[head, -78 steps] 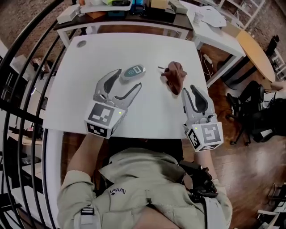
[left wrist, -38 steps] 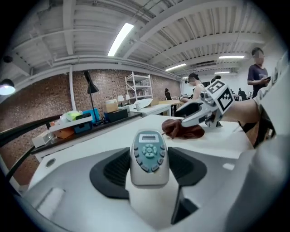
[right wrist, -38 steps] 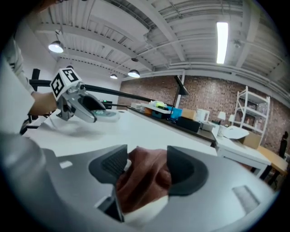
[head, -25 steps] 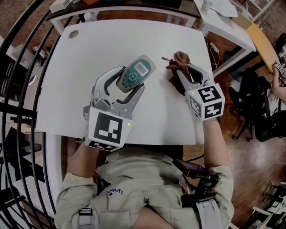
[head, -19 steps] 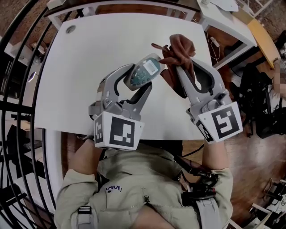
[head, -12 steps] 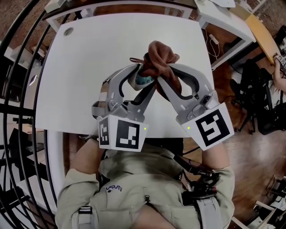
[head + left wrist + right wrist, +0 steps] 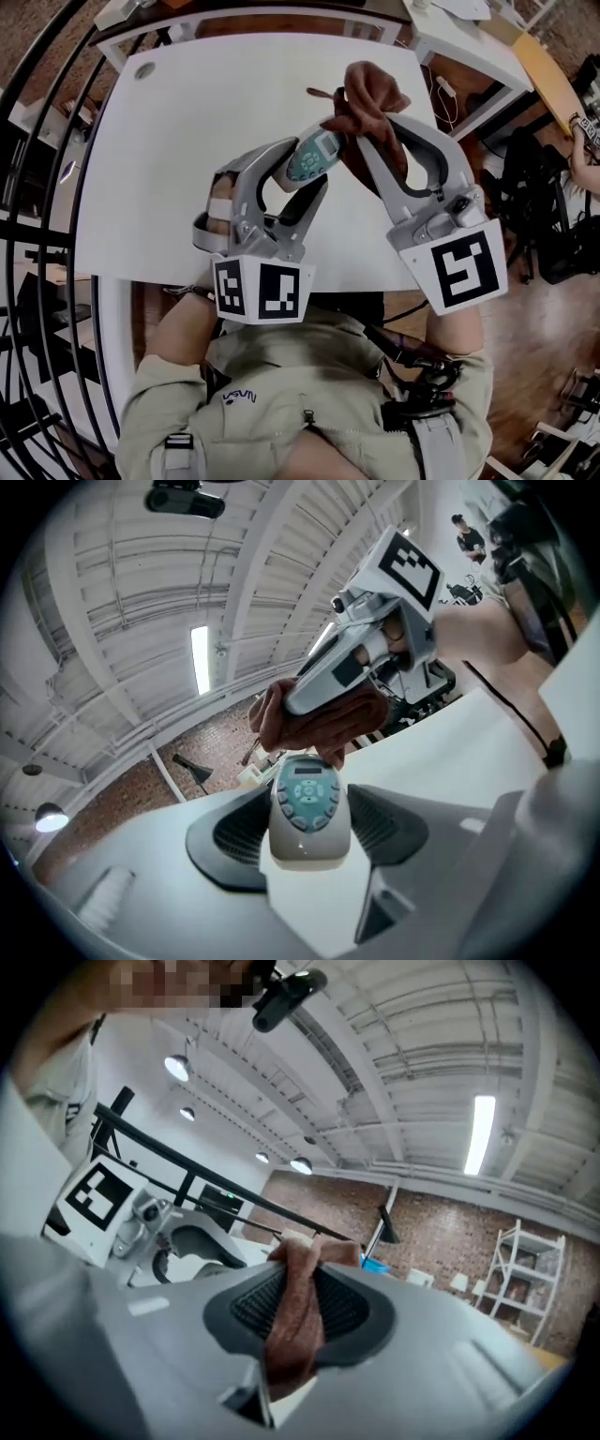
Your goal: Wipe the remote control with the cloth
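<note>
Brown cloth bunches over the white desk in the head view, pinched in my right claw. My left claw clamps the remote beside it, off the desk.

In the left gripper view the cloth touches the remote's top end, keys facing me. I'd drag it lightly down the keypad, holding the remote firm.

In the right gripper view the jaws sit narrow on a fold.

The left jaws cover the remote's lower sides. The railing and side desk lie well clear.
</note>
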### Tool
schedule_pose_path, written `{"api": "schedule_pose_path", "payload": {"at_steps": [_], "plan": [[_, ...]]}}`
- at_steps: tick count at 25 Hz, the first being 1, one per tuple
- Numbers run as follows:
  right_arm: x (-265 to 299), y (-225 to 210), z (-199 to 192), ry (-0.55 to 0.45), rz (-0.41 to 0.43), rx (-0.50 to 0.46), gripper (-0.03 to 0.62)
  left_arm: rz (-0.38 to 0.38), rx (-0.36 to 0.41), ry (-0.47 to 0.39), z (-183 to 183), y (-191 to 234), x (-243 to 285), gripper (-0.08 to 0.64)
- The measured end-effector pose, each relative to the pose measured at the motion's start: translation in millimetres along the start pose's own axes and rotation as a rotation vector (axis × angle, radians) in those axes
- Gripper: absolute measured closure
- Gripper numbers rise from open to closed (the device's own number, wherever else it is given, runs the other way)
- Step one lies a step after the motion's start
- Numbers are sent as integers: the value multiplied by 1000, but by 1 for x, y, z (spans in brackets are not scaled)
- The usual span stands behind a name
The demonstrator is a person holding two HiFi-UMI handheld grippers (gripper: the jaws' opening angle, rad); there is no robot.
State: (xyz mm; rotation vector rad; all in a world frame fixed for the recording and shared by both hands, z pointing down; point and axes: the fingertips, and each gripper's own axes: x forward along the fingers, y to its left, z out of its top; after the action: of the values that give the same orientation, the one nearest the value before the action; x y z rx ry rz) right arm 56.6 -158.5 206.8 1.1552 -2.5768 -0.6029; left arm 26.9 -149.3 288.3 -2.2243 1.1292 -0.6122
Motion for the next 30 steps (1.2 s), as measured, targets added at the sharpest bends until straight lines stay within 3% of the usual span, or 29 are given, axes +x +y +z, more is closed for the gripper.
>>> {"api": "schedule_pose_path", "payload": {"at_steps": [1,3,7,9,11,14,16,20,22,25,27,30], "plan": [[5,4,-2,13,4,-25,509,3,22,0,1,-2,1,285],[12,30,0,12,91,-20,509,7,44,3,2,-4,2,285],[14,78,5,-14,281,96,511,27,10,12,-5,4,2,285],[10,70,8,-32,256,130,511,15,-74,-18,-4,9,0,285],[2,45,11,-40,144,103,511,-1,-159,-62,0,19,-4,285],[-3,10,3,-7,-6,15,511,-2,-204,-99,4,31,-9,285],[-1,17,0,1,19,13,511,-7,-222,-112,6,32,-11,285],[4,61,5,-21,202,77,512,-21,-254,-137,8,34,-11,287],[-1,53,10,-62,194,140,512,-32,-364,-186,9,39,-12,287],[-14,9,18,-161,19,175,511,-62,-655,-263,4,56,-16,287],[-19,-12,12,-179,-79,164,512,-87,-782,-296,-4,69,-18,287],[-10,-13,1,-168,-96,144,511,-150,-968,-328,-3,76,-17,287]]}}
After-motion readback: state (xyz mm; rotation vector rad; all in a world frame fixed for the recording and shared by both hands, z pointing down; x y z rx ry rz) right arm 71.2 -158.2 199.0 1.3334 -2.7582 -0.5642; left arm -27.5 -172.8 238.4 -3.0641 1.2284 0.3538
